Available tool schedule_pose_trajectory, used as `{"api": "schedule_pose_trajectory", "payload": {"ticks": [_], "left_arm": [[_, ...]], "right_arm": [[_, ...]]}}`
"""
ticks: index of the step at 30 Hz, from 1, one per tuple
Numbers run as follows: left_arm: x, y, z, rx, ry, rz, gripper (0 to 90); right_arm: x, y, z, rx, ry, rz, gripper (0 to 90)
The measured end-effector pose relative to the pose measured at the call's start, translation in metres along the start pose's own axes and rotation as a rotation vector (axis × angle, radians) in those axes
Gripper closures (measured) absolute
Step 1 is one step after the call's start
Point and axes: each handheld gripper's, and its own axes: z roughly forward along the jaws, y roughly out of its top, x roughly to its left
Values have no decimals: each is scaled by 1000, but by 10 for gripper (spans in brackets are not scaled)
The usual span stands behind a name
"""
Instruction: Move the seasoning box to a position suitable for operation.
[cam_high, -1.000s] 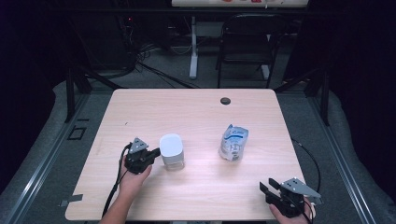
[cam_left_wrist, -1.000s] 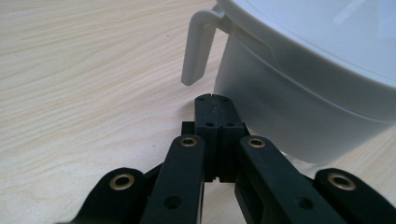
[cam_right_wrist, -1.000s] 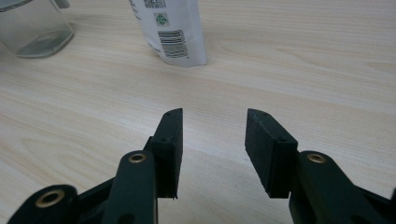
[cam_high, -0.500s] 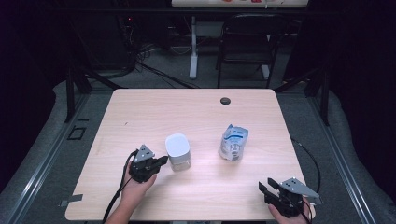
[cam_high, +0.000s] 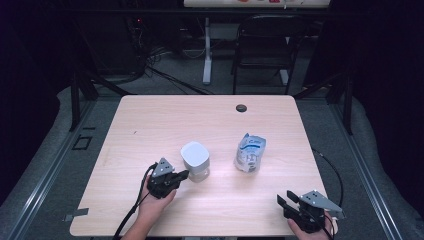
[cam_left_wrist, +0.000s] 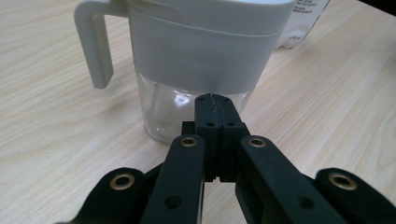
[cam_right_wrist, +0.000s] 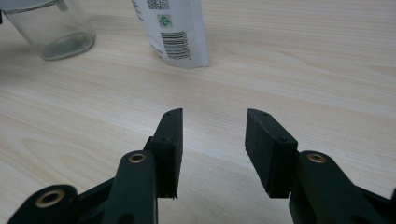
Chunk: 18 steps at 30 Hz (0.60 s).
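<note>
jug (cam_high: 195, 161) stands upright at frame centre, just right of the left gripper (cam_high: 181, 175) | nearer hand: left; tips pressed together, empty, at the jug's glass base (cam_left_wrist: 168, 112), contact unclear | handle (cam_left_wrist: 95, 44) upper left | right gripper (cam_high: 287, 202) spread, empty, lower right, well apart.

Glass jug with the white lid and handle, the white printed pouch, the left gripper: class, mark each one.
Glass jug with white lid (cam_high: 195, 156), high view, on the lid's top.
White printed pouch (cam_high: 250, 152), high view, its front face.
Left gripper (cam_left_wrist: 213, 99), left gripper view, shut fingertips.
</note>
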Motion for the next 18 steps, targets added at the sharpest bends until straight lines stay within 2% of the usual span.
{"api": "schedule_pose_trajectory", "payload": {"ticks": [3, 8, 12, 14, 16, 18], "left_arm": [[-1, 1, 2, 0, -6, 4, 900], [5, 4, -6, -16, 20, 16, 900], [18, 12, -15, -36, 72, -4, 885], [25, 18, -17, -41, 102, -1, 851], [31, 23, -14, -33, 151, 14, 814], [35, 26, -12, -22, 184, 24, 743]], "right_arm": [[0, 0, 0, 2, -2, -3, 571], [-1, 0, -1, 0, -2, -2, 571], [-2, -1, -2, 4, -1, 1, 571], [-3, -1, -2, 5, -4, 3, 571], [-3, 0, -2, 0, -1, 7, 571], [-3, -1, -1, -3, 1, 10, 571]]}}
